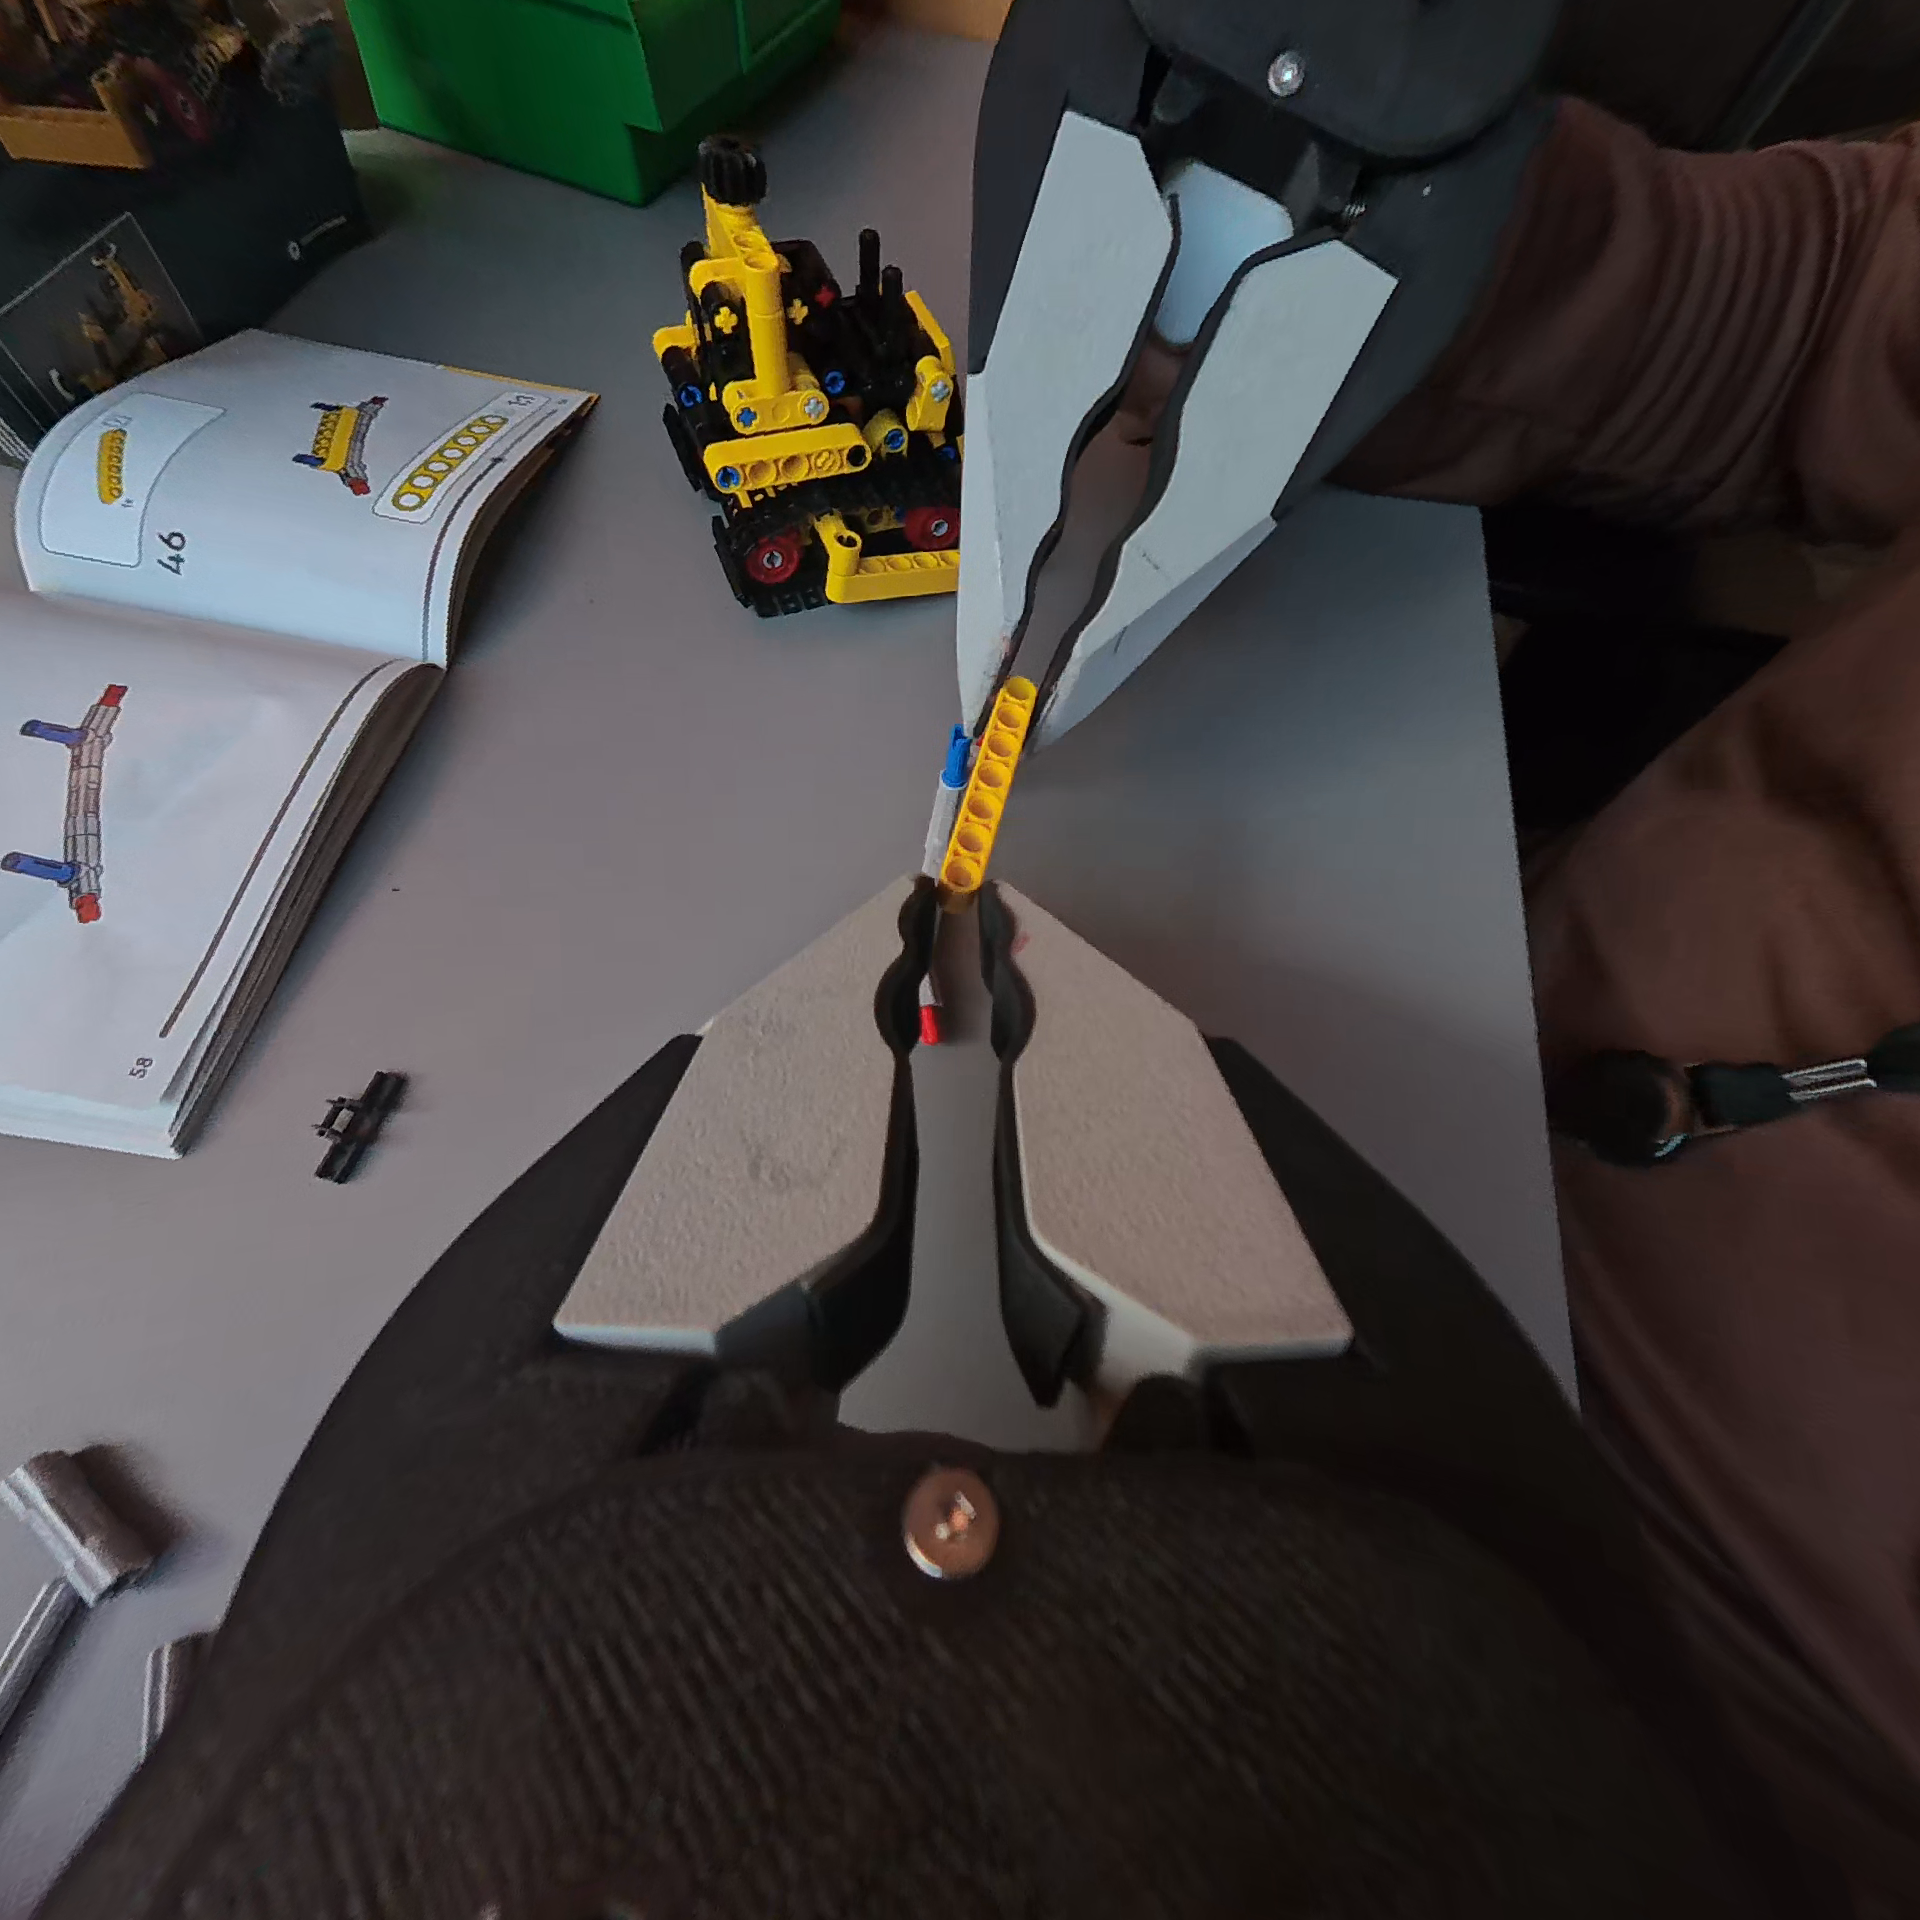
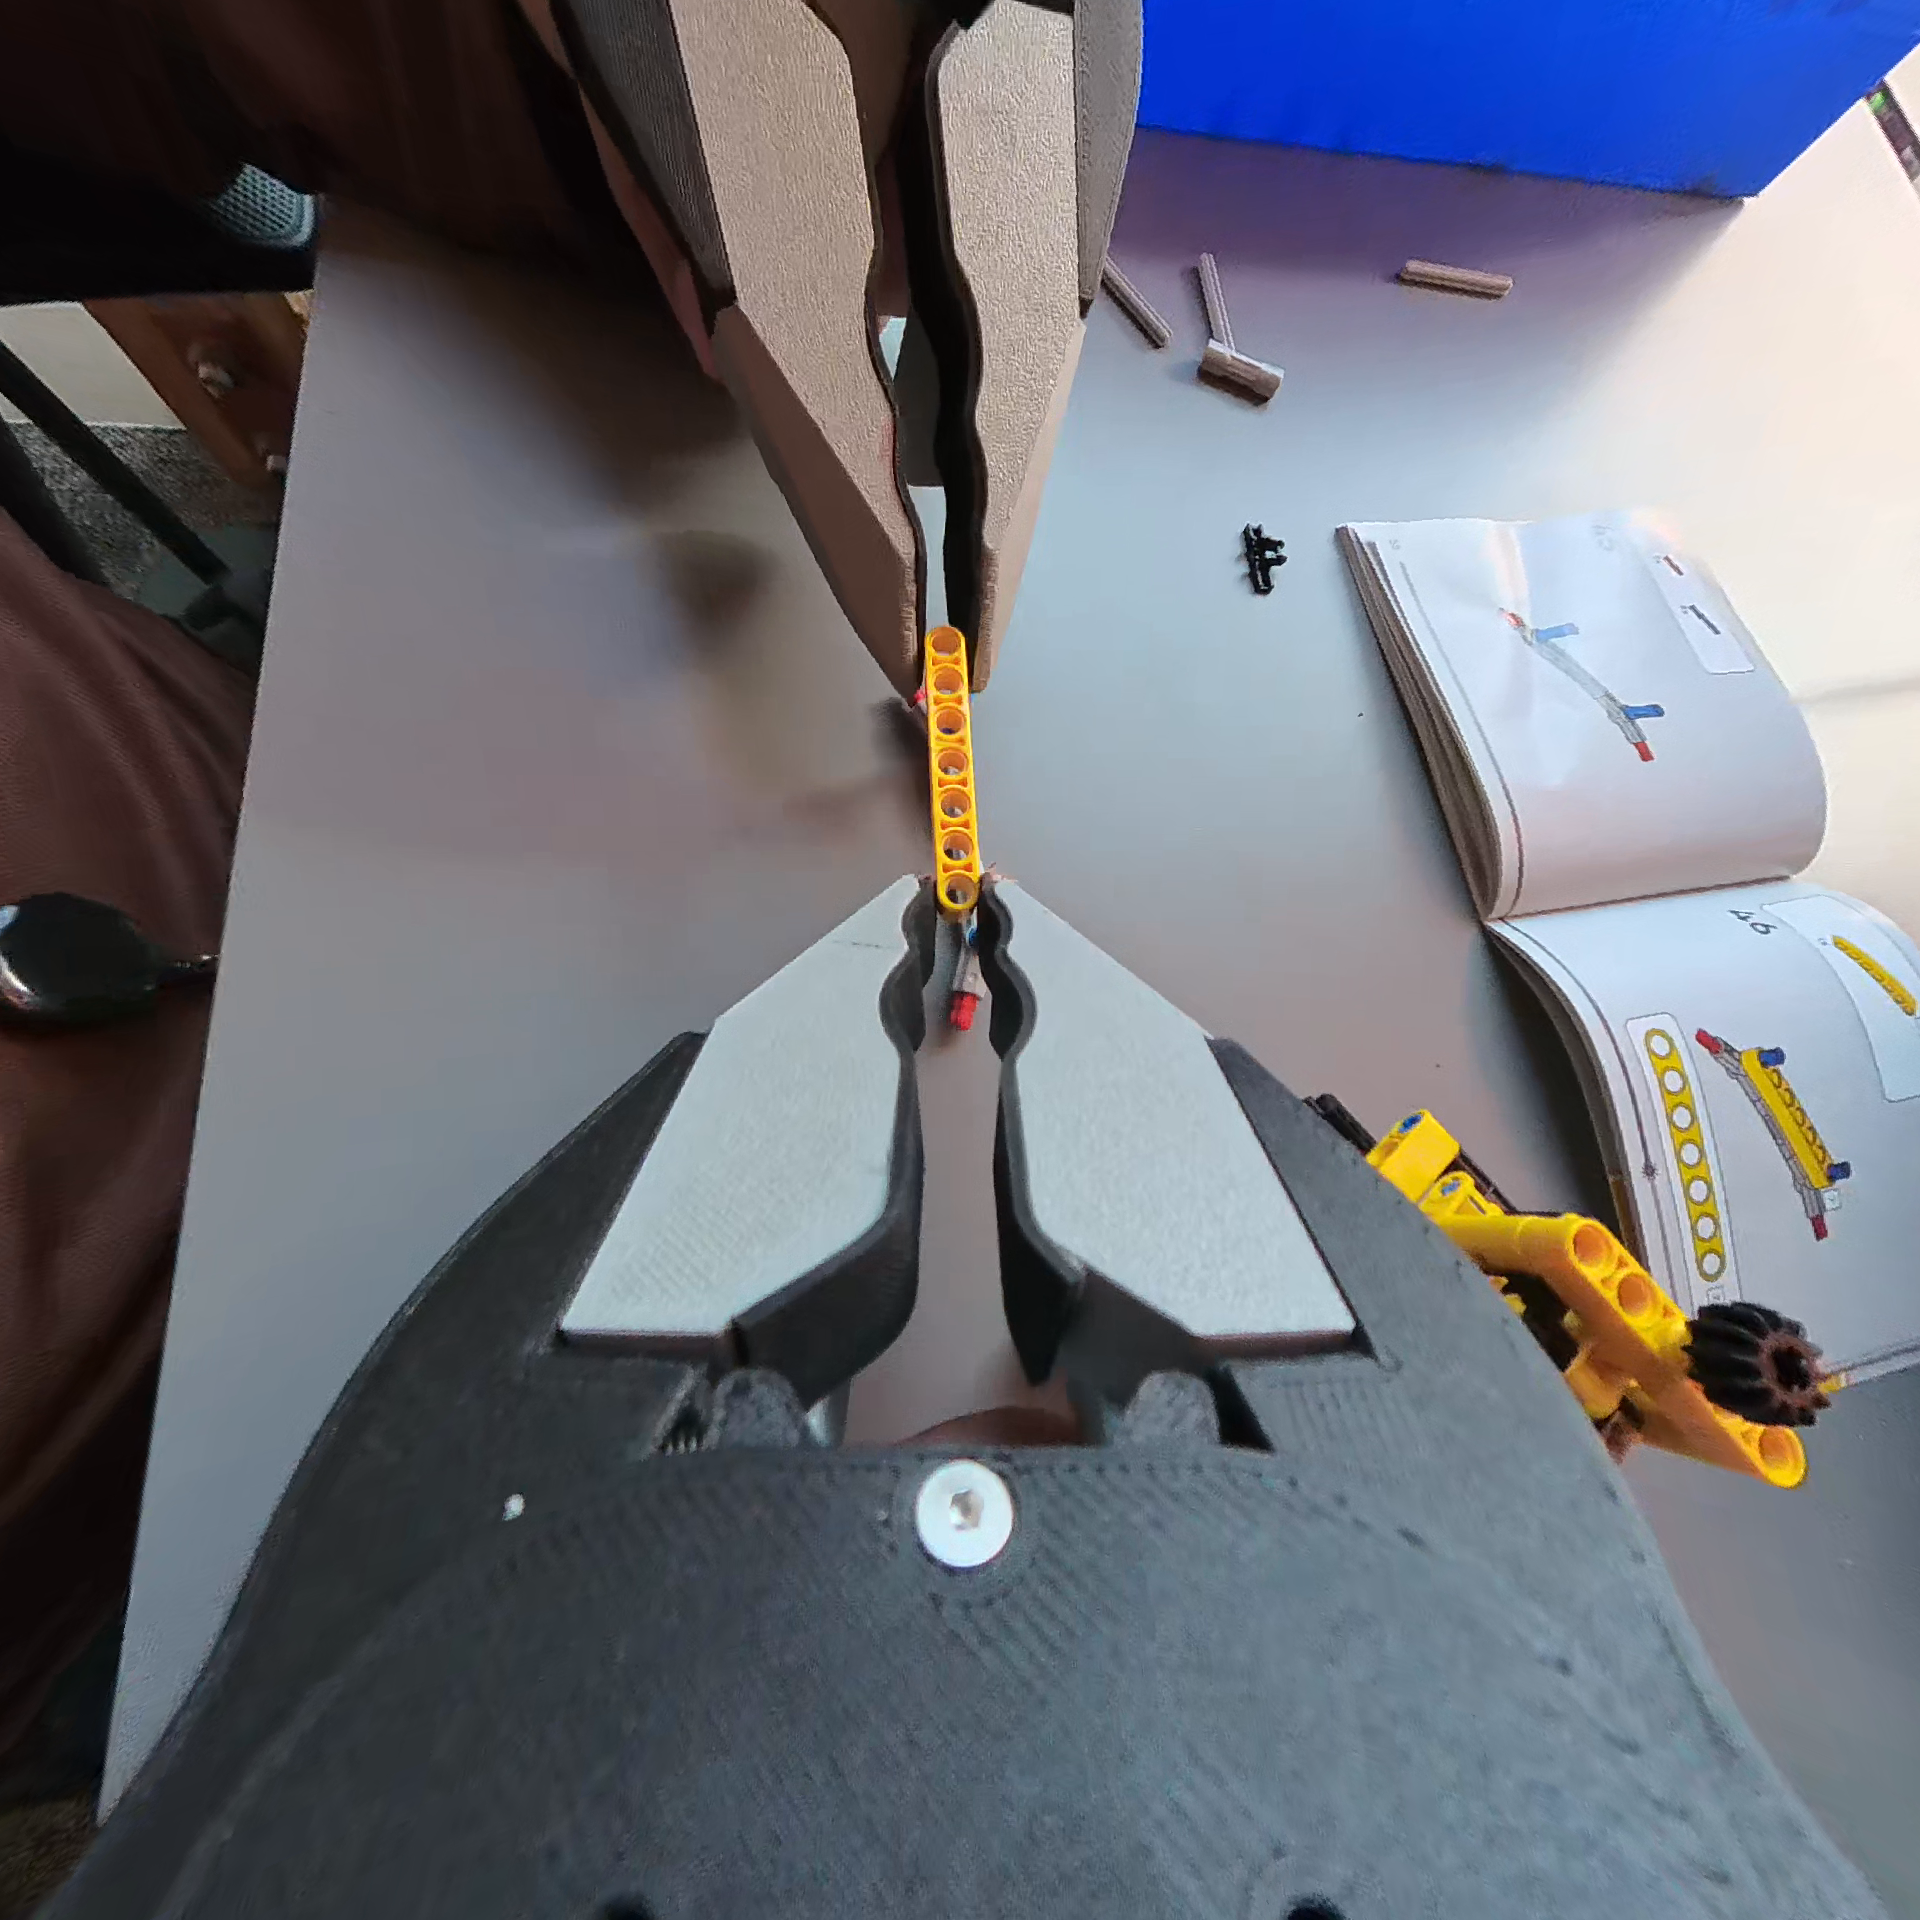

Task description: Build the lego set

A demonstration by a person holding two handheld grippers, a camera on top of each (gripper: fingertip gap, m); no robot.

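Note:
A yellow holed beam with a grey axle piece, a blue pin and a red pin end is held in the air between both grippers. My left gripper is shut on its near end. My right gripper comes in from above and is shut on its far end. In the right wrist view the beam runs from my right gripper up to the left gripper. The part-built yellow and black vehicle stands on the grey table; it also shows at the right.
An open instruction booklet lies at the left and also shows in the right wrist view. A small black piece lies near it. A green box and a blue box stand at the back. Grey sticks lie beyond. A person's brown sleeve is at the table edge. Only a small space, under 4 cm, lies between the two pairs of fingers.

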